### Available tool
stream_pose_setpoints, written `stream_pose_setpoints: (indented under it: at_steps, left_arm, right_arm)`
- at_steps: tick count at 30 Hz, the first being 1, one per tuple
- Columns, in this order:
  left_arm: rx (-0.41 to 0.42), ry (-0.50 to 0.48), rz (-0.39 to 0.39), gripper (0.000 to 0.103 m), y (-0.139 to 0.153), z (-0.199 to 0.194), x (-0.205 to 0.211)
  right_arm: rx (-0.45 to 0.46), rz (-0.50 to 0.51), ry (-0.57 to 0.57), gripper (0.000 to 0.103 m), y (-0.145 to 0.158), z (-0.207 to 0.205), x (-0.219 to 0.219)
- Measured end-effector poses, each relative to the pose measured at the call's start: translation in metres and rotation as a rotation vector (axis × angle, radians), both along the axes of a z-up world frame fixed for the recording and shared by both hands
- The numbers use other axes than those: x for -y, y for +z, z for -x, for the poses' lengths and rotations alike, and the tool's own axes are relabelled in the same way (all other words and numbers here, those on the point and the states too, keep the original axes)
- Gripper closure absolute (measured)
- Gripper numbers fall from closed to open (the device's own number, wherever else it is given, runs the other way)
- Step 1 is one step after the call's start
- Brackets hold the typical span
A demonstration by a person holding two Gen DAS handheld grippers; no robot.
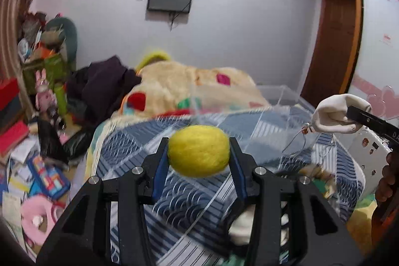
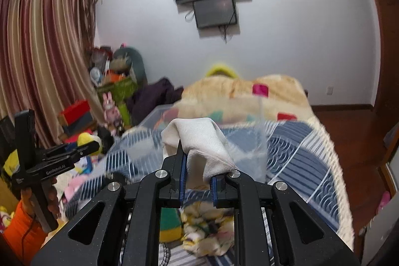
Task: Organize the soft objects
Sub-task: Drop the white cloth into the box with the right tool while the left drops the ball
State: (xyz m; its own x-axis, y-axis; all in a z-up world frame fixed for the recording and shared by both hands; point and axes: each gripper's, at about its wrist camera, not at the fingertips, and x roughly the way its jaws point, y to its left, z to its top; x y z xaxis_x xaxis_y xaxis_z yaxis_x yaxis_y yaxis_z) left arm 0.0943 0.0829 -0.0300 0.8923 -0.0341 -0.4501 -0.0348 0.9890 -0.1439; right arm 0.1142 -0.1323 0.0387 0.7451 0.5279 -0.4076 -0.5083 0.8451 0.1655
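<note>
My left gripper [image 1: 198, 153] is shut on a fuzzy yellow ball [image 1: 198, 150] and holds it above the bed. My right gripper [image 2: 197, 166] is shut on a white rolled sock [image 2: 199, 141], also held up over the bed; this sock [image 1: 336, 114] shows at the right in the left wrist view. A clear plastic bin [image 1: 281, 94] stands on the blue patterned quilt [image 1: 179, 193] ahead of both grippers. A floral cloth bundle [image 2: 207, 228] and a green and yellow soft item [image 2: 169, 221] lie below the right gripper.
A cream fleece blanket [image 2: 249, 94] with coloured patches covers the far end of the bed. Dark clothes [image 1: 104, 84] lie at its left. The floor on the left is cluttered with toys, books and boxes [image 1: 37, 166]. A wardrobe [image 1: 334, 29] stands at the right.
</note>
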Motion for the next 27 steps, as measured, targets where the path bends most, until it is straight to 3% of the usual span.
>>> stream_pose_setpoints:
  at_steps: [7, 13, 22, 27]
  left_arm:
    - [0.024, -0.056, -0.019, 0.058, 0.030, -0.031, 0.017]
    - [-0.071, -0.105, -0.026, 0.058, 0.026, -0.071, 0.027]
    - [-0.251, -0.158, -0.036, 0.058, -0.006, -0.131, 0.036]
    - [-0.309, -0.188, -0.071, 0.058, -0.016, -0.150, 0.044]
  right_arm:
    - [0.068, -0.035, -0.049, 0.089, 0.024, -0.014, 0.010]
    - [0.097, -0.018, -0.043, 0.089, 0.032, -0.031, -0.002]
    - [-0.045, 0.114, -0.010, 0.089, -0.010, -0.075, -0.034]
    - [-0.136, 0.190, 0.025, 0.089, -0.031, -0.095, -0.047]
